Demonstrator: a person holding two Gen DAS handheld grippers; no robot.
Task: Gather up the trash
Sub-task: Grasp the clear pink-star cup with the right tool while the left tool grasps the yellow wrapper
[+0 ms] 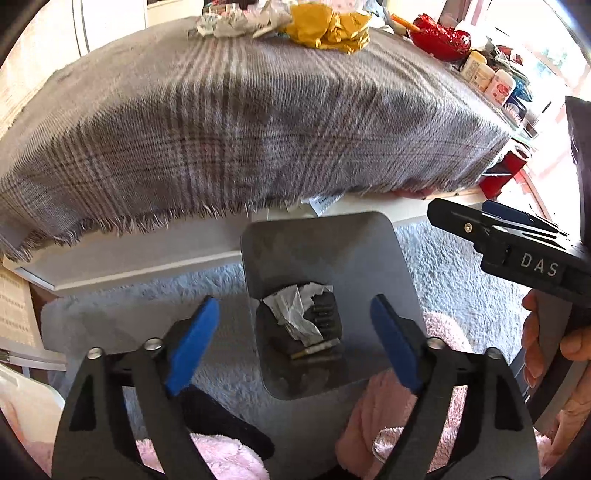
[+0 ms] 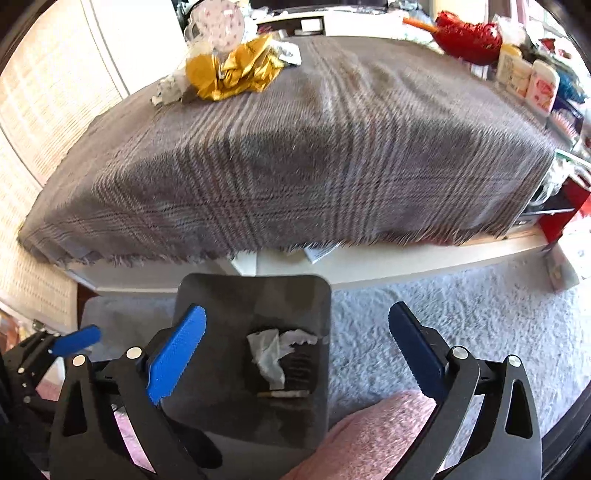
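Note:
A grey bin (image 1: 354,236) (image 2: 221,295) stands on the floor below the table edge, with crumpled white paper (image 1: 295,310) (image 2: 271,354) and a cigarette-like stick (image 1: 317,349) inside. My left gripper (image 1: 295,343) is open and empty above the bin. My right gripper (image 2: 299,354) is open and empty over the bin too; it shows from the side in the left wrist view (image 1: 495,225). On the far side of the plaid-covered table (image 1: 240,122) (image 2: 314,155) lie a crumpled gold wrapper (image 1: 328,27) (image 2: 232,74) and crumpled white paper (image 1: 229,20) (image 2: 168,88).
A red bowl (image 1: 439,37) (image 2: 467,37) and small jars (image 1: 487,79) (image 2: 528,77) stand at the table's right end. A pale shaggy rug (image 1: 454,266) (image 2: 443,314) covers the floor. A pink fluffy thing (image 1: 388,417) (image 2: 369,435) lies beside the bin. Red boxes (image 1: 502,173) are under the table's right end.

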